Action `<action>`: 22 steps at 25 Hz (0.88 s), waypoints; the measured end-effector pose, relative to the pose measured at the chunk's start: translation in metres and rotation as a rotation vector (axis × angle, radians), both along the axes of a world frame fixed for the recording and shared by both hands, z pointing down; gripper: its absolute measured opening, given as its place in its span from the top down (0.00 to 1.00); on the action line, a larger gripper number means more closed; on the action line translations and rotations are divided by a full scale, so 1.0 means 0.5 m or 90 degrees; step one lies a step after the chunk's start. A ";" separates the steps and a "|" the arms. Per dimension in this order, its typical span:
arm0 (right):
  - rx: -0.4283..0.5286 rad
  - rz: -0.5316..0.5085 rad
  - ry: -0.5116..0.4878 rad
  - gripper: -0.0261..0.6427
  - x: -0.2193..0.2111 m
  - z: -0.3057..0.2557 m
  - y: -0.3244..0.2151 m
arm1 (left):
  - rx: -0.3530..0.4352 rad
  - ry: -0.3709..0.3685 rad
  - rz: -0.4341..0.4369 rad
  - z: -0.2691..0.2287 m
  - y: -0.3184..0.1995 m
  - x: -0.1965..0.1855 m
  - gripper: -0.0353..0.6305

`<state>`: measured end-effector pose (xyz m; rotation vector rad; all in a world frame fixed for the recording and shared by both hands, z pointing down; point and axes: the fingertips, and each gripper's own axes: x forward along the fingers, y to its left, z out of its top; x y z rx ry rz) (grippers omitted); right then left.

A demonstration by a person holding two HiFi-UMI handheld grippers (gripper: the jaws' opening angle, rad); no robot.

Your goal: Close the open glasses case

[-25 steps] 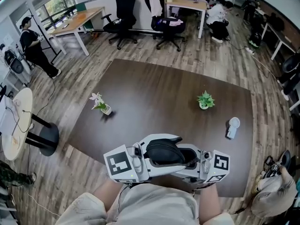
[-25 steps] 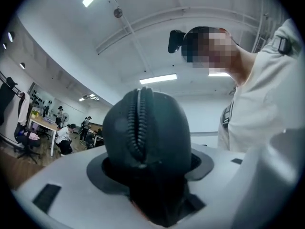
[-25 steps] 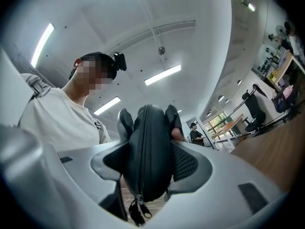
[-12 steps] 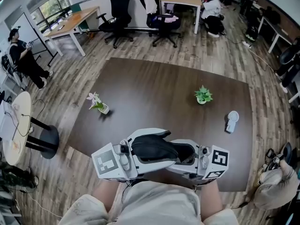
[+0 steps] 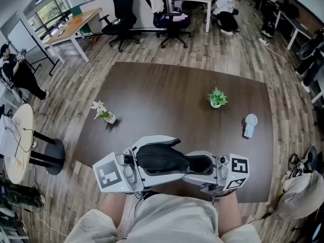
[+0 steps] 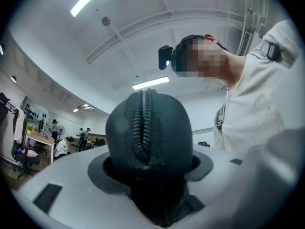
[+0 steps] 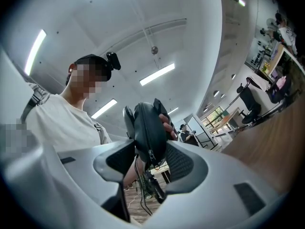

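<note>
In the head view I saw the case (image 5: 159, 160) held end to end between both grippers, above the near edge of the table (image 5: 177, 95). Only the left gripper view showed the zip (image 6: 143, 123), on the end clamped in the left gripper (image 6: 148, 166). The right gripper view showed the right gripper (image 7: 150, 158) closing its jaws on the other end, pads touching it.
</note>
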<state>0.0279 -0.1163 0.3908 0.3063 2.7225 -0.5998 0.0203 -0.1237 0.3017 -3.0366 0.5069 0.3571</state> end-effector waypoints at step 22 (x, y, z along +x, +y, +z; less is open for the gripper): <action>-0.089 -0.076 -0.006 0.95 0.012 0.064 0.000 | 0.044 -0.092 0.018 0.017 0.014 0.019 0.54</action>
